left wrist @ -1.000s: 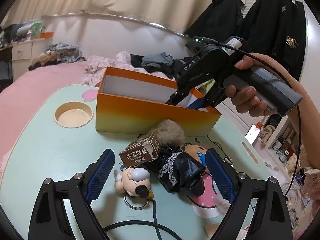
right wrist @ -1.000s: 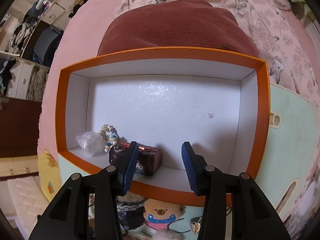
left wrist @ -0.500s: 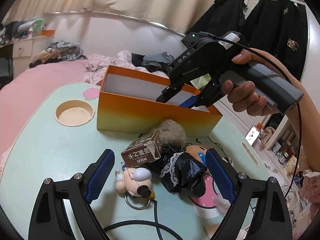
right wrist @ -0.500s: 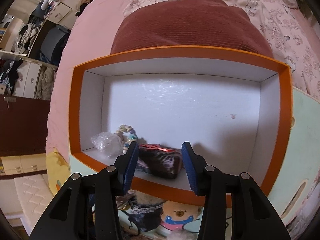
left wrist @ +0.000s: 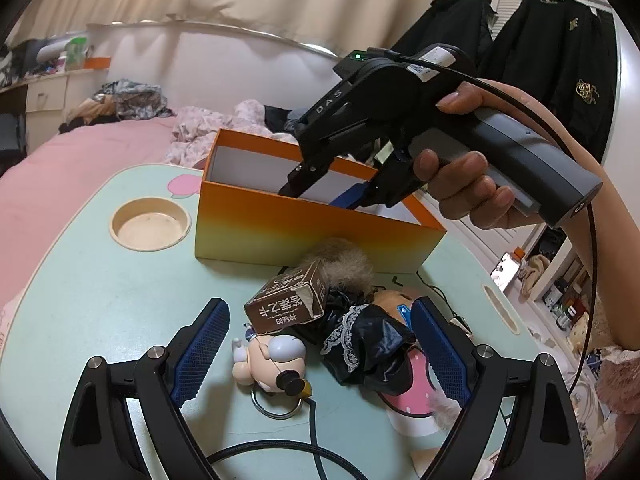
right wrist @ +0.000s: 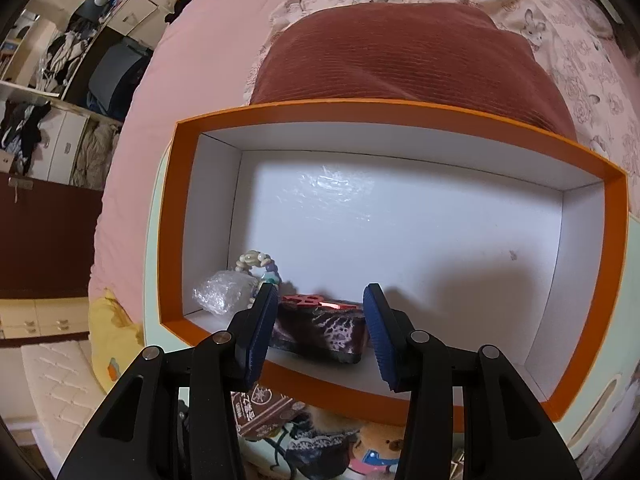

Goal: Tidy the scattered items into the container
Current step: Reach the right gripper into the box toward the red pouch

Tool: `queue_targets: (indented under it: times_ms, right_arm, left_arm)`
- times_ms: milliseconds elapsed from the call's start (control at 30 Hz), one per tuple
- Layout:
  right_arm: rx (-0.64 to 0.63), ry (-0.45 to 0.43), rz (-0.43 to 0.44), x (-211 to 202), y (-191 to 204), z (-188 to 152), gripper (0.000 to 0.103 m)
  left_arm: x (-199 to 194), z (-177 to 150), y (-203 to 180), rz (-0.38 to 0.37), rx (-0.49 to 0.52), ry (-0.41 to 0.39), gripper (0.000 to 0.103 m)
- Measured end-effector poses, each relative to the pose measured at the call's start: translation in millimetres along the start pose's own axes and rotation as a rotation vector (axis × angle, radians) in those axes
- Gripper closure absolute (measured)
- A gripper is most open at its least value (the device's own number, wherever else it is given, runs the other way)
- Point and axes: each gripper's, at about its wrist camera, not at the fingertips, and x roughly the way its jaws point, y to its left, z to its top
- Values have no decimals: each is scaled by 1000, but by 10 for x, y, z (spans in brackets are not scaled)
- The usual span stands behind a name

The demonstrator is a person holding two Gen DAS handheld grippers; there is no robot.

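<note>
Several loose things lie nearest on the pale green worktop (left wrist: pixel 92 288), between the widely spread, empty fingers of the left claw (left wrist: pixel 320 350): a doll-head keychain (left wrist: pixel 270 356), a brown carton (left wrist: pixel 286 304) tipped on its side, a black lace-trimmed cloth (left wrist: pixel 364 344) and a grey fur pompom (left wrist: pixel 344 258). Just behind them stands the orange box (left wrist: pixel 280 228), white inside. Three items sit in its near left corner: a crumpled clear wrapper (right wrist: pixel 222 294), a bead bracelet (right wrist: pixel 256 262) and a dark patterned pouch (right wrist: pixel 320 330). The right claw (right wrist: pixel 320 328) hangs over that pouch, fingers partly apart and gripping nothing. Beyond the box lies a pink bed (left wrist: pixel 80 152).
</note>
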Motion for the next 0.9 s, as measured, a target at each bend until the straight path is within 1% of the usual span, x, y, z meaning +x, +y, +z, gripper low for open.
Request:
queue_targets:
  times_ms: [233, 367, 467, 600, 633, 667, 733, 800, 867, 900]
  right_arm:
    - [-10, 0, -8, -38, -1, -4, 57]
    - [-14, 4, -38, -20, 37, -11, 57]
    - [-24, 6, -42, -12, 53, -34, 57]
    - [-38, -7, -69, -18, 101, -57, 57]
    - [-41, -10, -79, -21, 106, -66, 55]
    - [-41, -13, -94, -23, 109, -71, 50]
    - [-43, -18, -114, -19, 103, -70, 46]
    - [-32, -14, -104, -6, 78, -52, 43]
    - [-13, -8, -91, 12, 25, -49, 38]
    - [-1, -3, -77, 21, -3, -42, 37]
  left_arm:
    - [1, 5, 26, -3, -6, 0, 11]
    - [1, 9, 29, -3, -6, 1, 11]
    - [4, 9, 29, -2, -8, 2, 11]
    - [1, 8, 34, -3, -10, 1, 11]
    - [2, 7, 34, -3, -11, 1, 11]
    - [4, 7, 32, -3, -11, 2, 11]
    - [0, 8, 36, -3, -9, 2, 11]
    - [2, 10, 44, -3, -9, 2, 11]
    - [3, 9, 47, -2, -11, 3, 11]
    - [3, 8, 47, -3, -12, 3, 11]
